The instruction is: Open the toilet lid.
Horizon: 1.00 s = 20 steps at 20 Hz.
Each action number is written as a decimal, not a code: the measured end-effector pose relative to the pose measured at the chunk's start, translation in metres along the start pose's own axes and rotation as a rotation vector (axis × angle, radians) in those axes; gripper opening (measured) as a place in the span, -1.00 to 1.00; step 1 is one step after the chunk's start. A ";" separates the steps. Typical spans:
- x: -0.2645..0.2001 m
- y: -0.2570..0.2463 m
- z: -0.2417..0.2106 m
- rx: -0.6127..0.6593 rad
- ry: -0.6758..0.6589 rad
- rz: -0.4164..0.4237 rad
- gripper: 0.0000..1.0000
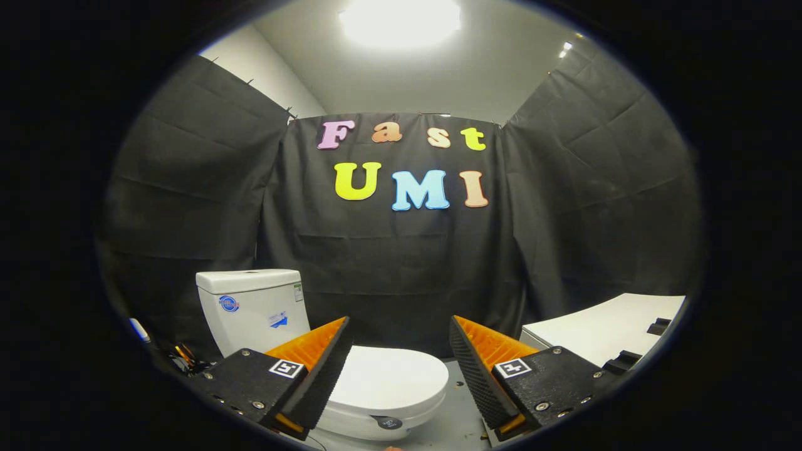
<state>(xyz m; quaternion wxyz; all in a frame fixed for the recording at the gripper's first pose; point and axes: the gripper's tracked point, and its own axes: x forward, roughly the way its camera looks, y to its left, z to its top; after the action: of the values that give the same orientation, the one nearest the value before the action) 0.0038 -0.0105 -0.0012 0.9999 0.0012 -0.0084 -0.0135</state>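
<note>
From the gripper view, the gripper [400,338] hangs above and in front of the toilet, its two fingers [326,369] spread wide with nothing between them but open air; neither finger touches anything.

The toilet lid [391,381] lies flat and closed on the bowl, a white rounded oval seen through the gap between the fingers and below their tips. Its near curved edge bulges toward the right finger but stays apart from it, with a strip of bare grey floor [454,423] showing between the lid's rim and that finger. The left finger overlaps the lid's left side in the picture, so that edge is hidden. Below the lid's front rim a small dark round mark [389,423] sits on the front of the bowl.

The white tank [254,307] stands upright behind the lid, beyond the left finger, its back close to the black cloth wall [401,275] that closes the booth on three sides. To the right, beyond the right finger, a white flat-topped counter [601,329] runs along the side wall; its near corner stands well apart from the lid, floor lying open between them. Two small dark things [658,326] rest on the counter's right edge; what they are cannot be told.
</note>
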 end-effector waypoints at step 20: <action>0.042 -0.006 -0.085 0.338 0.103 -0.075 0.91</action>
<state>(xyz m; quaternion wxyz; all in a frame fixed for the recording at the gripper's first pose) 0.0469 -0.0174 -0.0853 0.9833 0.1703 0.0406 -0.0491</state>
